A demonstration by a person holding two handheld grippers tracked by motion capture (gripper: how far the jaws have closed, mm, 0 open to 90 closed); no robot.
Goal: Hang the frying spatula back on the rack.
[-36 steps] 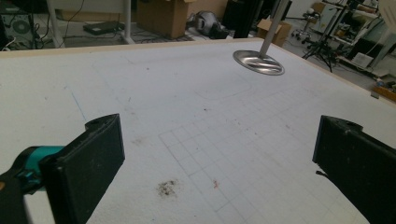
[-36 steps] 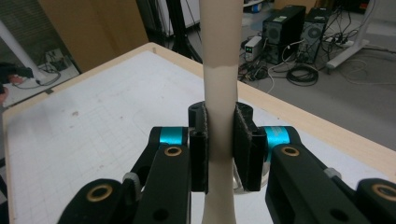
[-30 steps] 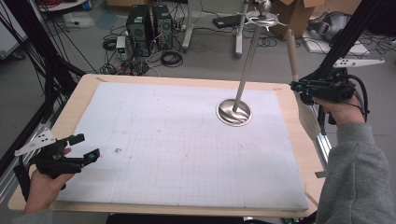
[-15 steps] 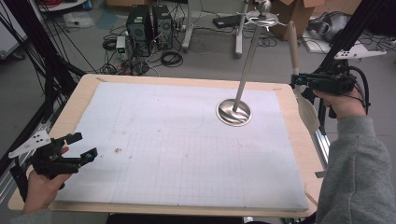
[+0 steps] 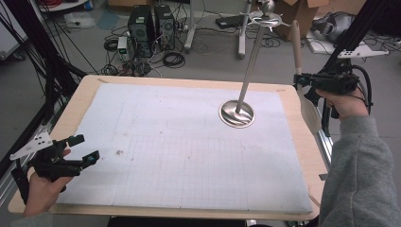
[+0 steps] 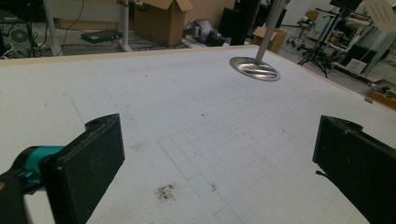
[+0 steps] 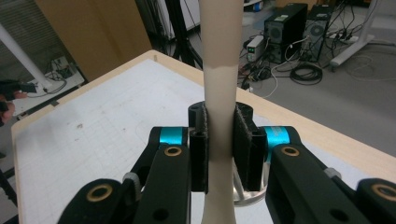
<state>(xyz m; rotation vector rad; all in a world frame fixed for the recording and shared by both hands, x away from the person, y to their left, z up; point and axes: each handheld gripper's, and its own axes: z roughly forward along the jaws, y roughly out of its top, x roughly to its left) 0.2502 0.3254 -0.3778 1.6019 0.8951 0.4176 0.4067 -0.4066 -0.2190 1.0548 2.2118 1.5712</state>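
A wooden spatula (image 5: 297,49) stands upright off the table's right edge, handle up and broad blade down. My right gripper (image 5: 300,81) is shut on its handle. In the right gripper view the pads (image 7: 243,140) press on the pale handle (image 7: 220,70) from both sides. A metal stand rises from a round base (image 5: 236,114) on the white mat, its pole (image 5: 250,61) leaning toward a hooked top. The base (image 6: 254,68) also appears far ahead in the left gripper view. My left gripper (image 5: 81,149) hovers at the near left corner, open (image 6: 219,140), with nothing between its jaws.
The white gridded mat (image 5: 189,142) covers a wooden table (image 5: 85,82). Beyond the far edge are computer towers (image 5: 151,23), cables and cardboard boxes on the floor. Black frame posts (image 5: 42,56) stand at the left and right sides.
My right gripper has lifted the spatula slightly. The left gripper has stayed where it was.
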